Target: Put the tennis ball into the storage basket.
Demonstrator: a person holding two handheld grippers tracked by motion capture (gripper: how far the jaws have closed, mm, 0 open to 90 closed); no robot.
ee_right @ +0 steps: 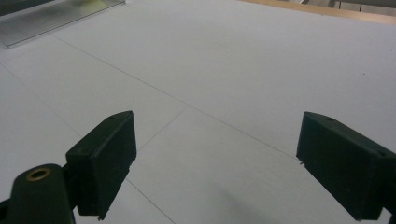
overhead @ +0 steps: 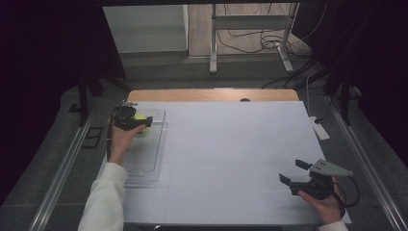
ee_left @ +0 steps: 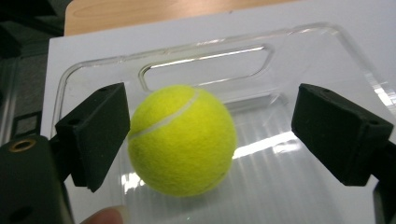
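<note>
A yellow-green tennis ball (ee_left: 181, 140) lies in a clear plastic tray (ee_left: 205, 44) at the table's left side. My left gripper (ee_left: 212, 121) stands open around the ball: the left pad sits at the ball's side and the right pad is well apart from it. From above, the left gripper (overhead: 139, 121) hovers over the far end of the tray (overhead: 144, 159) with the ball (overhead: 141, 117) at its tips. My right gripper (overhead: 293, 172) is open near the front right of the table, and nothing is between its jaws (ee_right: 215, 154).
A white sheet (overhead: 231, 144) covers the table, with a wooden strip (overhead: 211, 94) along the far edge. A white power strip (overhead: 319, 129) lies off the right edge. A metal stand (overhead: 250, 38) and cables are on the floor beyond.
</note>
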